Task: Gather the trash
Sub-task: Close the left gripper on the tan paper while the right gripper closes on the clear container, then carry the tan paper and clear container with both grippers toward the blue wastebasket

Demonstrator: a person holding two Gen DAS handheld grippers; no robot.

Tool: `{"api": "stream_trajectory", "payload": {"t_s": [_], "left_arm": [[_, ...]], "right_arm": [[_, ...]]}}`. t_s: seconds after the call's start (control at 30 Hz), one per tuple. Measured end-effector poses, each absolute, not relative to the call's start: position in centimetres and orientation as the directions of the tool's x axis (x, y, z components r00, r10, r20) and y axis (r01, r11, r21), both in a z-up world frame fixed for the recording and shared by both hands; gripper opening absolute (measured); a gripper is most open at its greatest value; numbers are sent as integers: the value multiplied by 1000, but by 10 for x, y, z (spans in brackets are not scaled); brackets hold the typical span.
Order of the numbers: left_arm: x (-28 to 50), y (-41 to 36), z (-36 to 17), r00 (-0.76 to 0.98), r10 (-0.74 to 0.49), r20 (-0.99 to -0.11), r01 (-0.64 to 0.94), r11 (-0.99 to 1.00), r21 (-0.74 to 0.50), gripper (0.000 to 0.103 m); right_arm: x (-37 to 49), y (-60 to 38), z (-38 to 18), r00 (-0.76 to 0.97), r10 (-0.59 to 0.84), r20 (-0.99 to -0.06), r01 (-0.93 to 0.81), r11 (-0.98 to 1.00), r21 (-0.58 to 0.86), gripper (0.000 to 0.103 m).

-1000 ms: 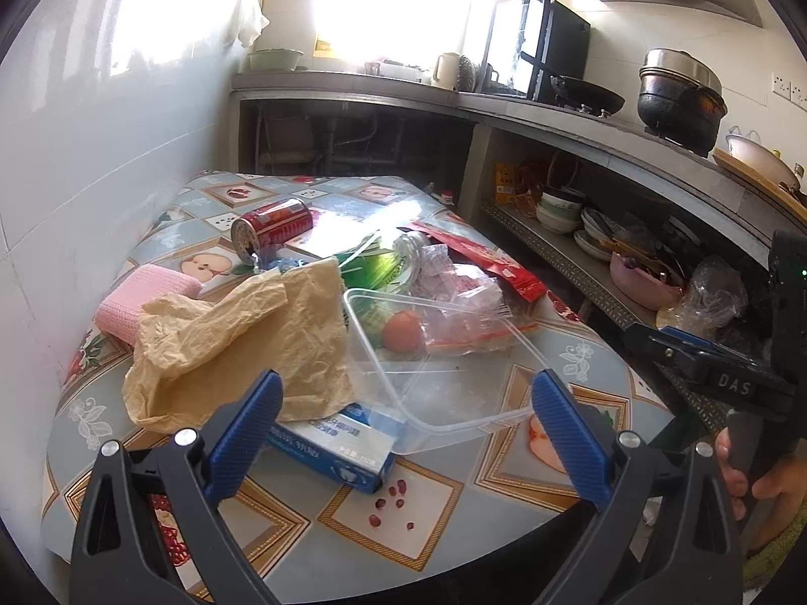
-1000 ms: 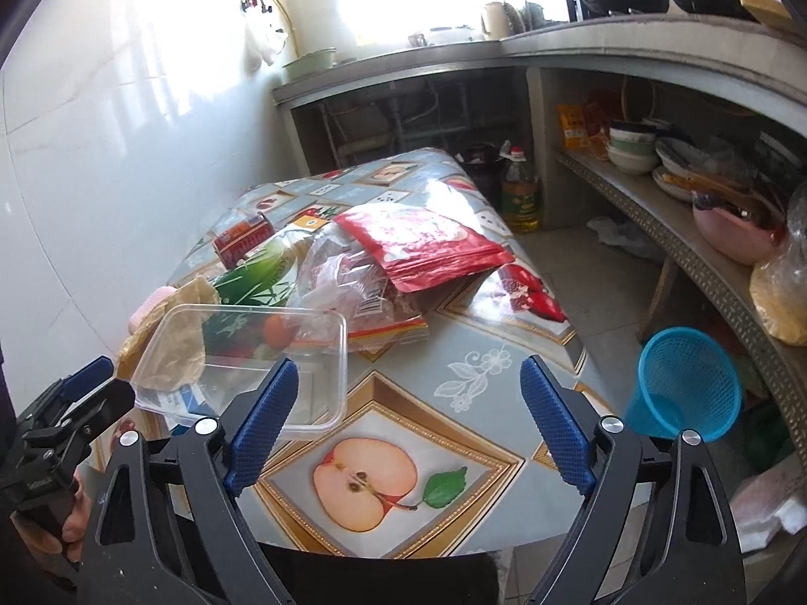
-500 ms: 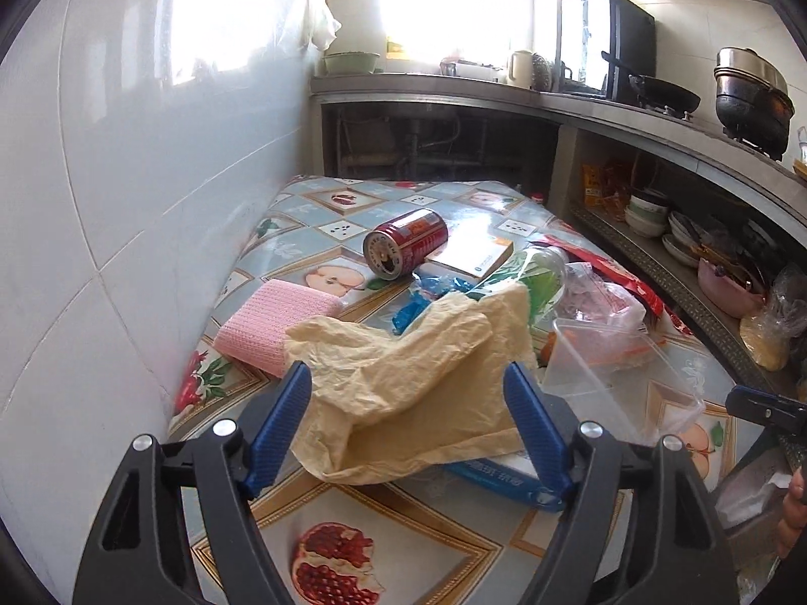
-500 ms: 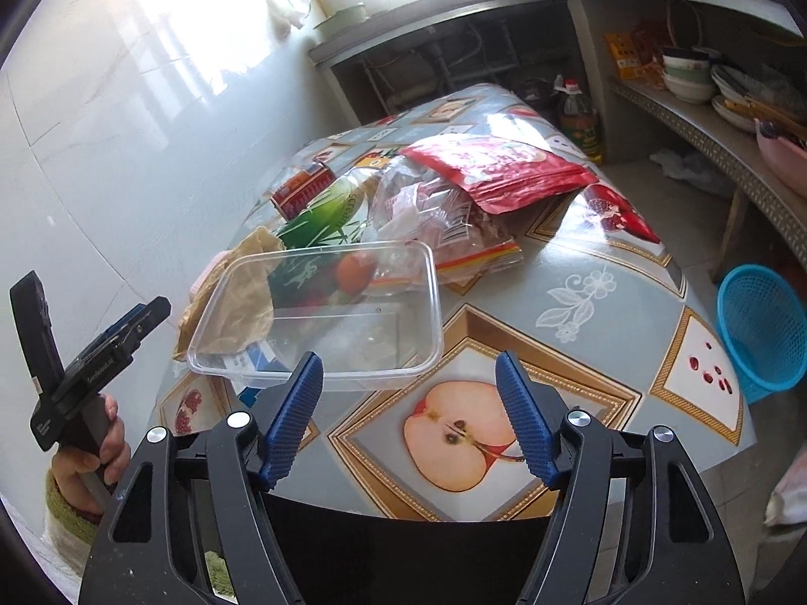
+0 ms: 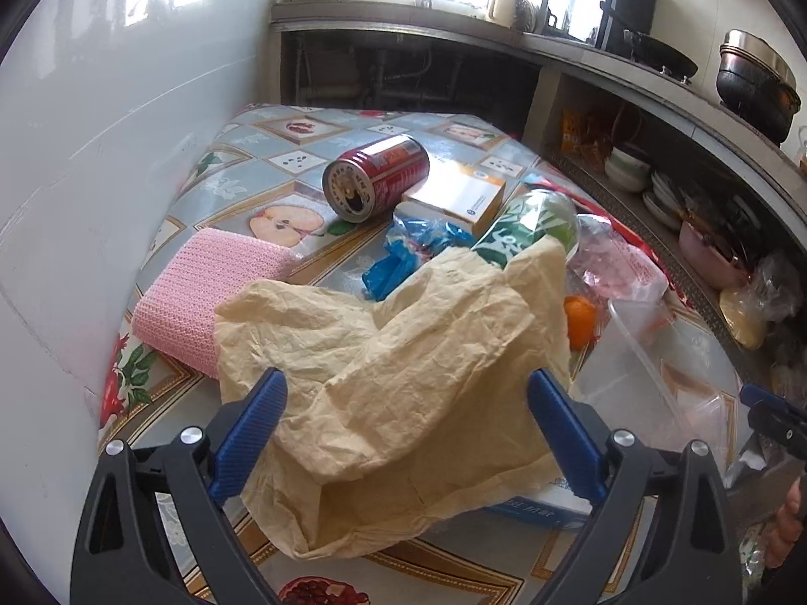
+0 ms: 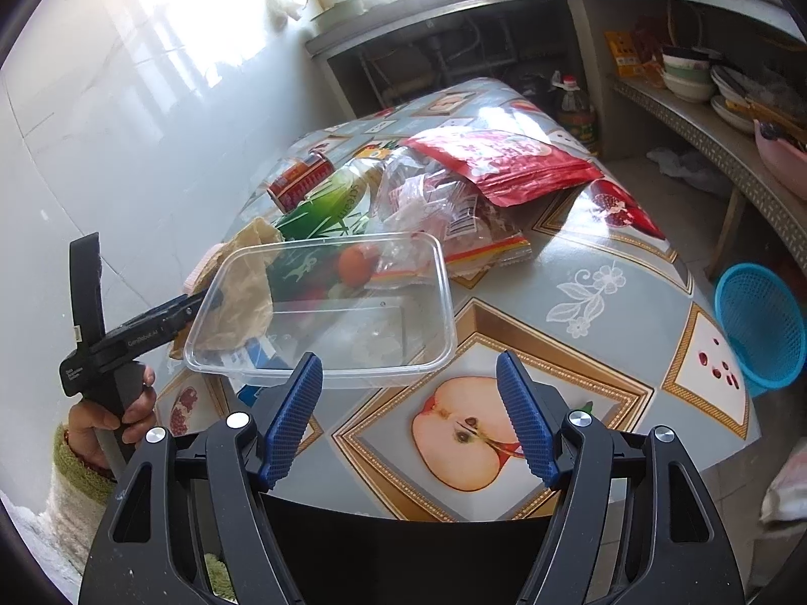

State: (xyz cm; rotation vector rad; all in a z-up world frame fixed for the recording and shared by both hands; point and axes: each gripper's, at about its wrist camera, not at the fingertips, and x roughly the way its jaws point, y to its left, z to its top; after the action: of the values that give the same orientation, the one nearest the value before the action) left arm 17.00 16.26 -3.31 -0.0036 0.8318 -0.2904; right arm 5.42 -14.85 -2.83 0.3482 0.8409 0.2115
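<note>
A crumpled brown paper (image 5: 403,353) lies on the patterned table (image 5: 312,277), and my left gripper (image 5: 407,388) stands over its near part. The jaws are opening, with the paper between them and the pads apart from it. Beyond it lie a red can (image 5: 376,184), a green bottle (image 5: 529,227), a blue wrapper (image 5: 408,252) and a small box (image 5: 459,196). My right gripper (image 6: 408,360) is open and holds nothing. It sits just short of a clear plastic container (image 6: 444,302), where a red bag (image 6: 499,161) and a clear plastic bag (image 6: 428,196) lie further back.
A pink cloth (image 5: 212,297) lies by the tiled wall on the left. A blue-and-white box (image 5: 544,504) is under the paper. A blue basket (image 6: 761,322) stands on the floor right of the table. Shelves with dishes (image 6: 686,75) run along the right.
The left gripper swung left from the clear container to the brown paper, which now lies between its jaws. The right gripper tilted down toward the container and its jaws narrowed.
</note>
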Motion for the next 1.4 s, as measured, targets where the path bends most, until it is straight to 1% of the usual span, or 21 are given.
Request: {"api": "stream_trajectory", "payload": {"t_s": [0.03,0.1,0.13,0.2,0.23,0.3,0.33,0.4,0.43,0.5,0.53,0.6,0.67,0.8,0.97,1.1,1.17,1.3,1.4], "left_arm": [[171,163,-36,630,-254,-734,252,961,-116,89],[172,165,-41,615,-245,-749,242,963,-116,77],[172,166,-42,616,-240,-751,234,965,-116,74],[173,169,-44,614,-235,-753,224,967,-119,64],[172,171,-44,618,-232,-751,219,968,-119,61],[172,173,-44,621,-222,-751,212,971,-112,52],[172,174,-44,624,-220,-750,211,971,-110,51],[171,176,-44,623,-228,-749,209,970,-121,43],[171,177,-43,623,-231,-748,209,970,-125,40],[169,179,-42,624,-231,-746,209,970,-126,30],[168,180,-41,624,-235,-746,212,969,-128,28],[165,181,-40,621,-245,-745,216,967,-137,18],[161,183,-38,622,-256,-740,215,964,-153,14],[149,186,-26,658,-267,-704,215,963,-163,11],[135,197,-13,695,-300,-654,203,954,-221,10],[127,207,-8,718,-329,-613,198,941,-274,10],[123,210,-6,729,-345,-592,205,934,-291,9],[119,213,0,746,-364,-557,221,925,-309,9],[118,215,2,752,-380,-539,229,917,-327,9]], "right_arm": [[55,-149,-29,646,327,-690,-46,918,393,68],[58,-149,-31,628,362,-689,-50,902,429,68],[60,-149,-33,616,386,-686,-53,890,453,68],[63,-147,-35,593,429,-681,-57,866,496,68],[65,-146,-36,583,445,-680,-58,857,512,69],[68,-144,-37,566,467,-680,-54,844,534,69],[69,-143,-38,557,471,-684,-47,840,540,70],[73,-142,-41,543,472,-694,-28,836,547,70],[75,-142,-43,535,479,-696,-16,830,558,70],[78,-144,-48,515,513,-687,7,799,602,70],[79,-146,-52,505,534,-678,20,778,628,70],[80,-146,-57,489,564,-666,41,748,663,70],[80,-143,-60,478,579,-661,49,734,678,70],[79,-135,-61,472,585,-660,56,727,685,70],[86,-138,-69,483,596,-642,139,672,728,70],[88,-146,-81,496,630,-597,213,579,787,70],[87,-149,-87,508,642,-575,246,532,811,67],[81,-153,-82,528,661,-532,226,495,839,67],[78,-152,-78,535,655,-533,219,502,837,67]]}}
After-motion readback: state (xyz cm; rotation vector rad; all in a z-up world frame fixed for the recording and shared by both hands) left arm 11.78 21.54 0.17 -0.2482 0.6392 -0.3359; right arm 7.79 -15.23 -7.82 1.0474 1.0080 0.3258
